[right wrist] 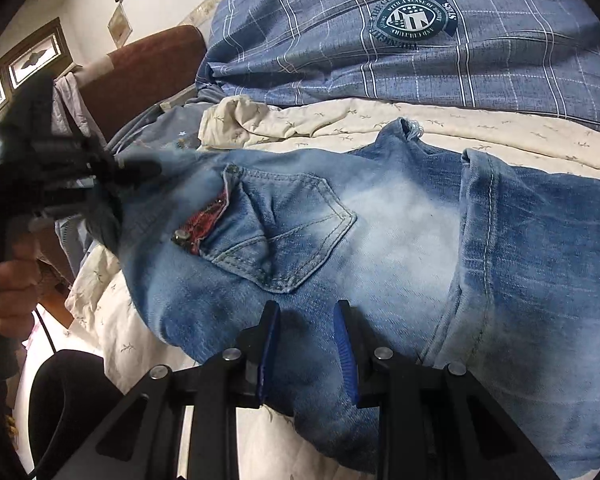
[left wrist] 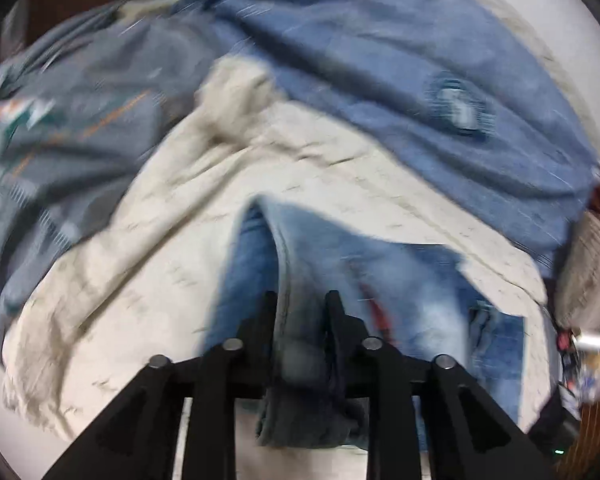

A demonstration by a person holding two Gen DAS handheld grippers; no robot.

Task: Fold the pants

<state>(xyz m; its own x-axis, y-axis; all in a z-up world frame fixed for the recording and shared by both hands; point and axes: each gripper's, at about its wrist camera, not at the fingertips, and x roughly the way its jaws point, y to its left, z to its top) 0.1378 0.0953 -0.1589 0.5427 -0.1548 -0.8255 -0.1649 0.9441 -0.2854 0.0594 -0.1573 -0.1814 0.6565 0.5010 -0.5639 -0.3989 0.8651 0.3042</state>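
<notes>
Left gripper [left wrist: 300,300] is clamped on a jeans [right wrist: 340,240] edge, at nine o'clock in the right view. Right gripper [right wrist: 306,312] pinches jeans fabric, pointing toward twelve.

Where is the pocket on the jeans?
In the right wrist view, the back pocket sits near the middle of the jeans, just ahead of the right hand-held gripper, with a red patch at its left edge.

One jeans [right wrist: 380,248], one cream sheet [right wrist: 380,120], one plaid quilt [right wrist: 340,40], two grippers [left wrist: 300,300] [right wrist: 306,312].
</notes>
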